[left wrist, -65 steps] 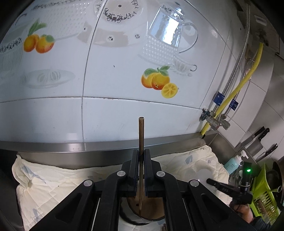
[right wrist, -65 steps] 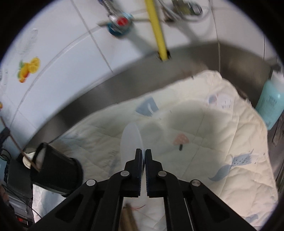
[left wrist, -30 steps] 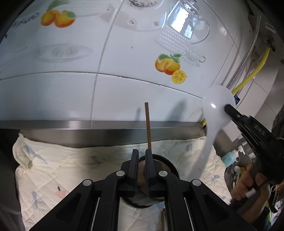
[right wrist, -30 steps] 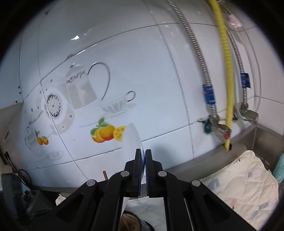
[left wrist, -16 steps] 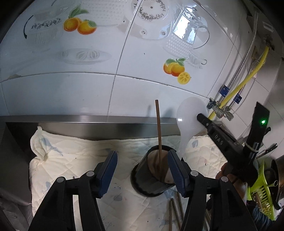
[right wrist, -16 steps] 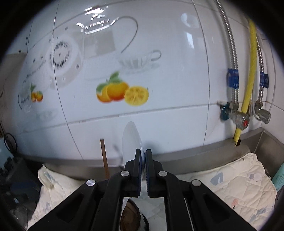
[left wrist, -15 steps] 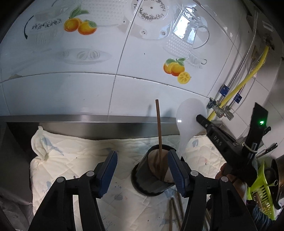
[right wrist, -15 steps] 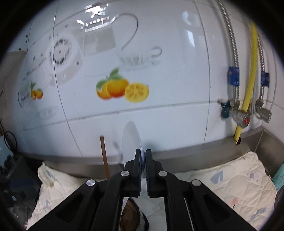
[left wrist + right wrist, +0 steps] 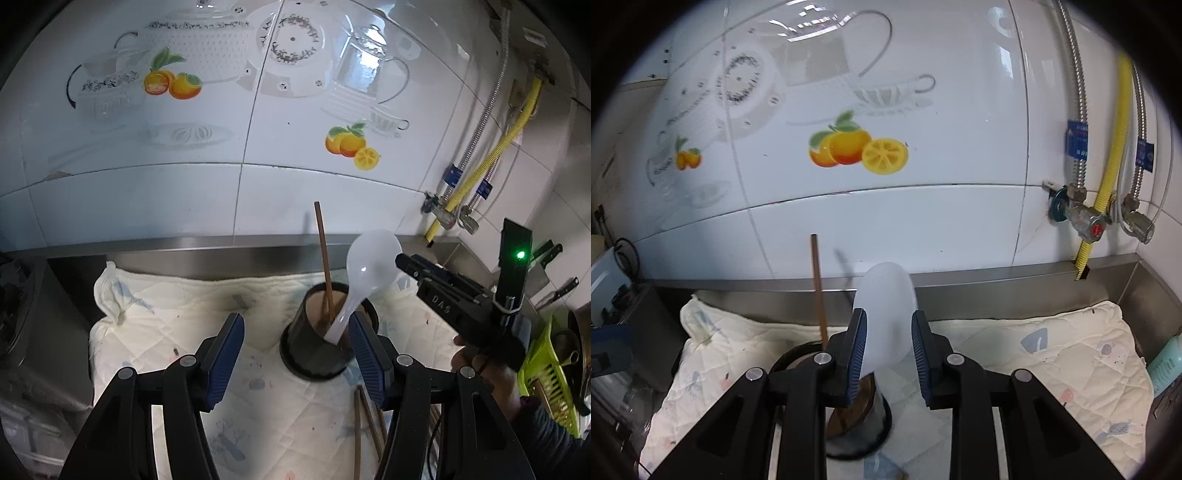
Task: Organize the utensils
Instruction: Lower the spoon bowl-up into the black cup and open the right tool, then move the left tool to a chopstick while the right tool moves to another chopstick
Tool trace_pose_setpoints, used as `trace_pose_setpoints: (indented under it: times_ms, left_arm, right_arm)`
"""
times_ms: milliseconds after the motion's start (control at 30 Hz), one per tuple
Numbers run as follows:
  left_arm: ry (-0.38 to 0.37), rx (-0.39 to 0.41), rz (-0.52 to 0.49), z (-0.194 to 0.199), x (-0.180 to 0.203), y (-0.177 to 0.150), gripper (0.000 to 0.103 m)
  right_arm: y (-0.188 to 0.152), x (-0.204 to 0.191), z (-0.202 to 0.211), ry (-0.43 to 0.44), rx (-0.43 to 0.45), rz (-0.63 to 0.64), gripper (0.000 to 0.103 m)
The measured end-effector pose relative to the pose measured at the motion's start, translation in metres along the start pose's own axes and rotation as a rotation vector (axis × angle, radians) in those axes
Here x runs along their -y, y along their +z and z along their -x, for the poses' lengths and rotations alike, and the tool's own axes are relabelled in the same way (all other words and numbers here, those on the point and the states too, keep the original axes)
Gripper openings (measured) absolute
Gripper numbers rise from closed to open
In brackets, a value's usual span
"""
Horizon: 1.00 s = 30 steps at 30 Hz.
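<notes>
Step in hand: the white spoon [image 9: 364, 275] stands handle-down in the black holder [image 9: 320, 341], bowl up, leaning toward 2 o'clock in the left wrist view.
Right gripper [image 9: 888, 345]: jaws parted on either side of the spoon bowl; contact with the pads cannot be confirmed, so the spoon appears let go.
Left gripper [image 9: 297, 360]: wide open, holding nothing, with the holder just ahead between its fingers.
Doing it well: back the right gripper straight away from the bowl without brushing it (a nudge could tip the spoon, and the holder looks light).
Chopstick [image 9: 324, 264]: one stands upright in the holder, just at 9 o'clock of the spoon.
Left to do: loose chopsticks [image 9: 364, 424] lie on the cloth at 5 o'clock of the holder, in my judgement the next items.
Surface: a stained quilted cloth [image 9: 166, 321] covers the steel table; soft, so the holder may rock.
Room: tiled wall [image 9: 923, 206] with fruit decals; a yellow hose [image 9: 1106, 177] and valves at 2 o'clock.
</notes>
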<state>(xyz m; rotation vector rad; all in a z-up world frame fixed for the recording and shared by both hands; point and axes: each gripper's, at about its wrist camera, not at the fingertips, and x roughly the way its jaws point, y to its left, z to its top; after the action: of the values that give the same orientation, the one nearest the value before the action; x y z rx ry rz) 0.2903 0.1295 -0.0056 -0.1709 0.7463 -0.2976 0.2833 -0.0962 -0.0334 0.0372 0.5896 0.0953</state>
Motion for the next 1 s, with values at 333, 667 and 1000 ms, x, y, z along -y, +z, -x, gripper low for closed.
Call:
trace_pose_setpoints:
  times_ms: [333,667,1000]
  left_arm:
    - [0.044,-0.034,-0.031,0.019,0.025,-0.051,0.063]
    - [0.009,-0.147,-0.079,-0.018,0.070,-0.112,0.058]
    - [-0.051,-0.290,-0.129,-0.088,0.094,-0.146,0.040]
  right_arm:
    - [-0.024,0.014,0.062,0.038,-0.051,0.027,0.033]
    - [-0.072,0.052,0.114,0.016,-0.145,0.012,0.034]
    - [-0.114,0.071,0.115,0.000,-0.252,-0.013,0.034]
